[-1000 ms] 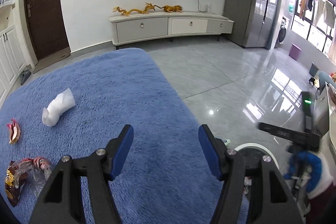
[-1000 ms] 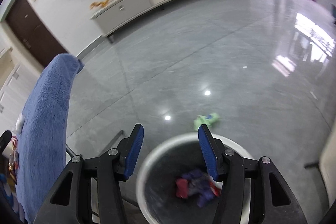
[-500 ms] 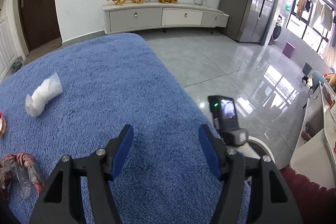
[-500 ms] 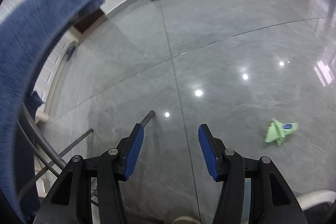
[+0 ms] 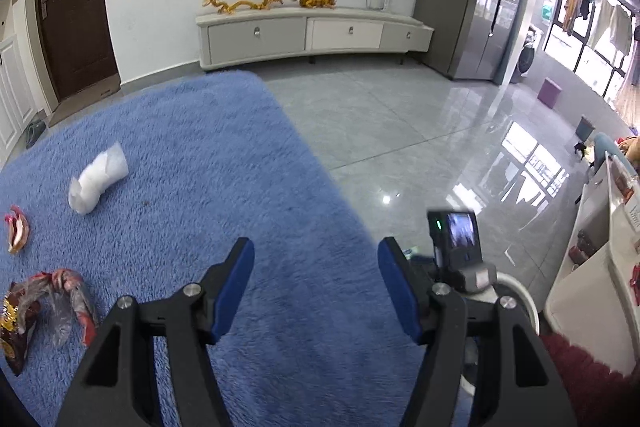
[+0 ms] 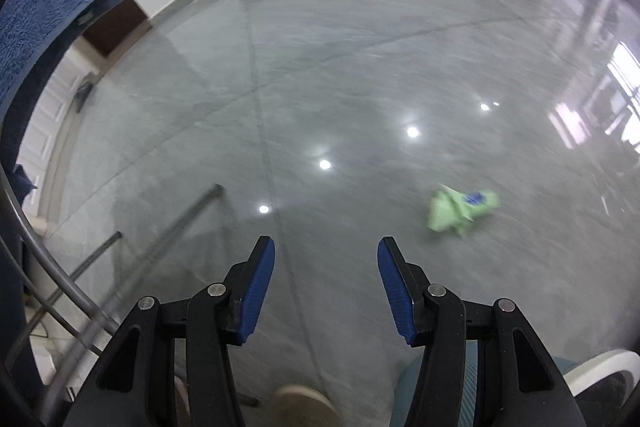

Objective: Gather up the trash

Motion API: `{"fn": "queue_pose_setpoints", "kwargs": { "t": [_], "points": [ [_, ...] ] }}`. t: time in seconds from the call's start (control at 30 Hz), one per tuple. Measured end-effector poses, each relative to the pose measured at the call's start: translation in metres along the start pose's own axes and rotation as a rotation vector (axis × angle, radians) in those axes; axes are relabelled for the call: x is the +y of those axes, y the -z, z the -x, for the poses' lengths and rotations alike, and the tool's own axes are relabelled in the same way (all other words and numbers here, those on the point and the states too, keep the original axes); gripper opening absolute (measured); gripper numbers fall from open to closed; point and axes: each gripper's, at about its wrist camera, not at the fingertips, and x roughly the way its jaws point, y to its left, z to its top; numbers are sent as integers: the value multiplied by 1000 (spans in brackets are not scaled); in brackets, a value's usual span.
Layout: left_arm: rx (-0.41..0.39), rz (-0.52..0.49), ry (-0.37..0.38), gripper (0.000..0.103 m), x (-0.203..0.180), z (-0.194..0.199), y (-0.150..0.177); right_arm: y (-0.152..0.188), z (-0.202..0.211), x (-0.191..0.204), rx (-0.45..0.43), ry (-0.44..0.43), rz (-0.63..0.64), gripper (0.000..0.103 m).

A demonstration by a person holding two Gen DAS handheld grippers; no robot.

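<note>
My left gripper (image 5: 316, 283) is open and empty above a blue fluffy cloth (image 5: 200, 167) covering the table. On the cloth lie a crumpled white tissue (image 5: 98, 179), a small red and gold wrapper (image 5: 17, 233) and a red crumpled snack bag (image 5: 44, 301), all to the left of the gripper. My right gripper (image 6: 326, 283) is open and empty above the grey floor. A green wrapper (image 6: 462, 209) lies on the floor ahead to the right. The white bin rim (image 6: 600, 367) shows at the bottom right, also in the left wrist view (image 5: 516, 287).
The right gripper's camera body (image 5: 458, 247) stands just right of my left fingers. Metal table legs (image 6: 160, 239) and the cloth's hanging edge (image 6: 48, 15) are at the left. A TV cabinet (image 5: 312, 35) lines the far wall.
The right gripper has swung away from over the bin toward the floor, so the bin slid to the lower edge. The left view tilted slightly; the trash on the cloth has not moved.
</note>
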Motion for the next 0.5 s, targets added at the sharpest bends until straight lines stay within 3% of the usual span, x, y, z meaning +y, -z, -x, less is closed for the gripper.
{"fn": "queue_pose_setpoints", "kwargs": {
  "t": [0.2, 0.5],
  "points": [
    [-118, -68, 41, 63, -41, 52, -31, 33, 53, -57, -34, 22, -105, 53],
    [-218, -107, 105, 63, -85, 110, -60, 8, 208, -91, -304, 155, -81, 53]
  ]
}}
